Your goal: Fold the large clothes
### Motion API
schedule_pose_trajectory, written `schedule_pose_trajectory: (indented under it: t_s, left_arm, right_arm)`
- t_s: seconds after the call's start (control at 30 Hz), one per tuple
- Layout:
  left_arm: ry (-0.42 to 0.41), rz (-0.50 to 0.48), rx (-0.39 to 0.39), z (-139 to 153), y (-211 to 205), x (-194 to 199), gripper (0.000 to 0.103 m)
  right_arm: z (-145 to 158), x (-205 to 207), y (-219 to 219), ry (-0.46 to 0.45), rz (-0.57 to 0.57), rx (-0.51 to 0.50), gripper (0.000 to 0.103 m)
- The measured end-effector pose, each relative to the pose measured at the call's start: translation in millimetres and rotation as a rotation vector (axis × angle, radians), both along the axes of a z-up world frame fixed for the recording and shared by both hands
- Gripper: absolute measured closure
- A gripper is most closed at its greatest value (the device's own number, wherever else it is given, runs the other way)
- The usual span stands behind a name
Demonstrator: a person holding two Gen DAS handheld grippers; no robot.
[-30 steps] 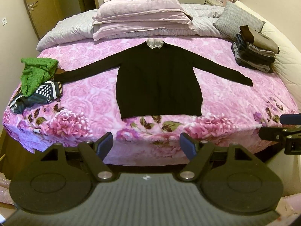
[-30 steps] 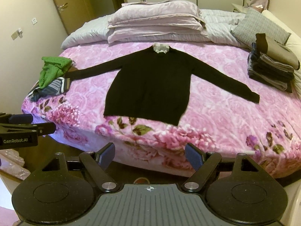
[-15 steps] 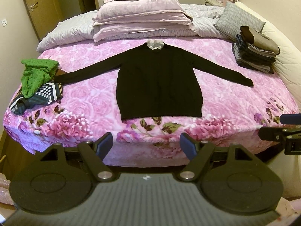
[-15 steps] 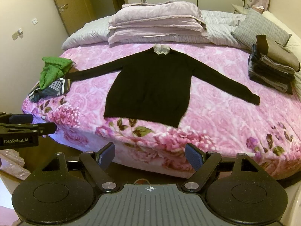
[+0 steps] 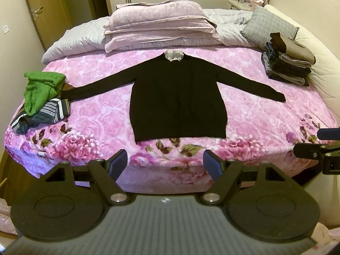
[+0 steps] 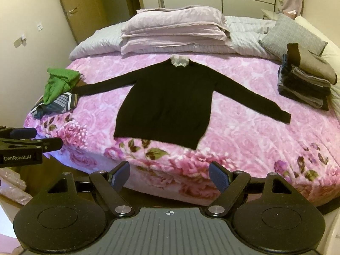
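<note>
A black long-sleeved sweater (image 5: 178, 102) (image 6: 167, 106) with a white collar lies flat on the pink floral bedspread (image 5: 102, 110) (image 6: 244, 131), both sleeves spread out sideways. My left gripper (image 5: 165, 164) hovers open off the bed's near edge, short of the sweater's hem, with nothing between its blue pads. My right gripper (image 6: 169, 175) also stands open and empty at the foot of the bed, to the right of the left one. Each gripper shows at the edge of the other's view.
A pile of unfolded clothes, green (image 5: 41, 87) over striped (image 5: 42, 114), sits at the bed's left edge on the sleeve end. A stack of folded clothes (image 5: 286, 63) rests at the right. Pillows (image 5: 159, 23) and a grey cushion (image 5: 269, 24) lie at the head.
</note>
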State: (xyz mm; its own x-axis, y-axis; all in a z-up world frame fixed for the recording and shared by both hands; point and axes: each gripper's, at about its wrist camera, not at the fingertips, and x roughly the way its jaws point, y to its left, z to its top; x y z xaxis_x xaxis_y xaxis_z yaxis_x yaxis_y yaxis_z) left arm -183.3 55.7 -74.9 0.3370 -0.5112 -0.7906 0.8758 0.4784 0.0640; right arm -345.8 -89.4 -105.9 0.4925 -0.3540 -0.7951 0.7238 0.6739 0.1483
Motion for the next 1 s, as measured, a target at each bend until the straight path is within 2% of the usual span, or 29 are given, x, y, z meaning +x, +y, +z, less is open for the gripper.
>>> schedule_pose_trajectory:
  t_s: [0.3, 0.53, 0.7, 1.0]
  left_arm:
    - [0.011, -0.013, 0.001, -7.1, -19.8, 7.4, 0.028]
    - [0.044, -0.011, -0.008, -18.6, -52.3, 46.3, 0.028]
    - [0.077, 0.022, -0.010, -34.0, -86.9, 105.2, 0.028]
    - [0.162, 0.127, 0.013, -68.1, -139.9, 265.9, 0.028]
  right_arm:
    - [-4.3, -1.4, -22.0, 0.011, -0.027, -0.001, 0.025]
    - [-15.0, 27.1, -58.0, 0.032, -0.036, 0.014, 0.025]
    - [-26.5, 72.6, -99.6, 0.048, -0.062, 0.039, 0.025]
    - [-40.6, 173.3, -199.9, 0.055, -0.193, 0.096, 0.025]
